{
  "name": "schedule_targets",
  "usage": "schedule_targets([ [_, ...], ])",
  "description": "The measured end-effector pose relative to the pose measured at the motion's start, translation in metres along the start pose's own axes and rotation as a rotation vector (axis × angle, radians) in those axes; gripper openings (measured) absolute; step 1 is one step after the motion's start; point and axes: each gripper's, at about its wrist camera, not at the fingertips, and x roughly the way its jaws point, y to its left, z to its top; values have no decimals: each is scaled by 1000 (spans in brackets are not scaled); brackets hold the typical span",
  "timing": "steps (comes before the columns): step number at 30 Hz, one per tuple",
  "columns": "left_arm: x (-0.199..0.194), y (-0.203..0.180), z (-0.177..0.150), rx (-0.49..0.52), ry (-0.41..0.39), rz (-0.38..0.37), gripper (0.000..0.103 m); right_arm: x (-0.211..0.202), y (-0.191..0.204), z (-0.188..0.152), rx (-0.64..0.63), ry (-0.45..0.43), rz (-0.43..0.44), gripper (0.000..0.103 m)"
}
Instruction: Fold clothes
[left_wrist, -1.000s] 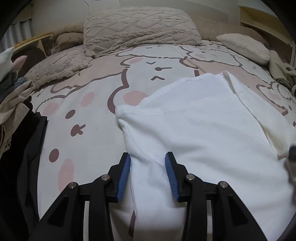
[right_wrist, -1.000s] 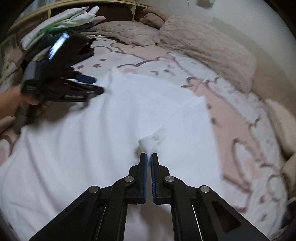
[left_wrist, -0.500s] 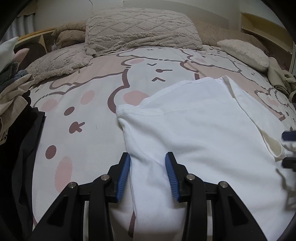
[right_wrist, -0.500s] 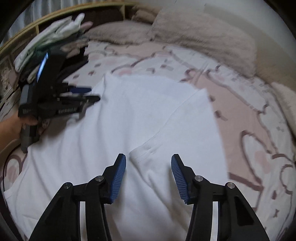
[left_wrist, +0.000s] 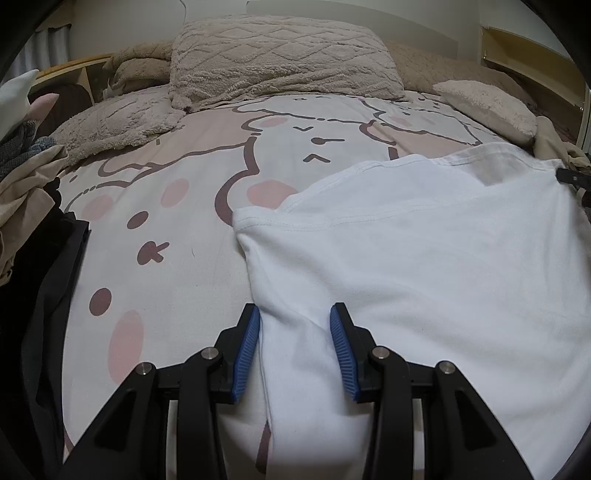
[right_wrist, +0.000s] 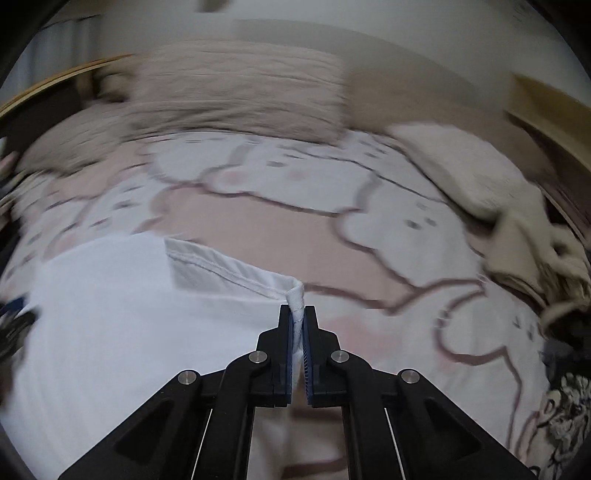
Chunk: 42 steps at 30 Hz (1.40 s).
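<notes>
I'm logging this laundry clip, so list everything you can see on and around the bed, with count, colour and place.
white garment: one, white, spread on the bed's right half
bed cover: one, pink and white cartoon print, under the garment
pillows: several, beige, at the headboard
clothes pile: one, beige, grey and black, left edge
left gripper: open, straddling the garment's left edge
right gripper: shut on a garment corner

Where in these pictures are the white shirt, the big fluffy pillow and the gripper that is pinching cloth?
white shirt (left_wrist: 424, 280): left wrist view, flat middle.
fluffy pillow (left_wrist: 280, 59): left wrist view, quilted front.
right gripper (right_wrist: 297, 317): right wrist view, between fingertips, shut on the shirt's hem.
</notes>
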Motion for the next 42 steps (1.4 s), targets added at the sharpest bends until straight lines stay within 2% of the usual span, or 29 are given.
schedule_targets([
  [2,0,0,0,2,1,2,40,21,-17,2,56,63,33,5],
  [5,0,0,0,3,2,2,40,43,-20,-5,78,146,73,6],
  [6,0,0,0,3,3,2,40,47,-20,-7,83,157,74,9],
  [8,-1,3,2,-5,9,-10,40,39,-25,-12,117,127,52,42],
  [9,-2,4,3,-9,12,-17,40,30,-31,-14,148,102,30,76],
  [10,-4,7,5,-16,18,-22,40,19,-38,-16,172,77,4,88],
  [13,-27,13,9,-14,11,-10,40,-21,-53,-24,149,24,-74,88],
  [16,-83,7,0,78,-69,-40,40,-72,-50,-48,-13,-29,-83,88],
  [19,-143,-11,-26,252,-137,-52,40,-128,-24,-95,-259,-52,-71,87],
  [20,-160,-17,-37,312,-143,-56,40,-143,-11,-115,-336,-41,-76,84],
  [21,-175,-24,-50,368,-130,-60,40,-156,1,-134,-398,-28,-79,73],
  [23,-204,-39,-78,480,-106,-57,40,-182,19,-173,-461,-7,-41,69],
  [25,-230,-55,-107,591,-118,-34,40,-205,33,-210,-501,1,9,63],
  [28,-257,-72,-152,745,-148,24,40,-235,50,-260,-625,-28,42,61],
  [32,-278,-85,-197,869,-189,55,40,-264,73,-312,-818,-88,27,57],
  [38,-273,-103,-252,1059,-190,121,40,-266,93,-352,-955,-142,-28,56],
  [40,-265,-109,-264,1120,-193,157,40,-257,100,-359,-1007,-169,-78,37],
  [42,-257,-114,-273,1177,-201,191,40,-247,104,-366,-1064,-181,-119,37],
])
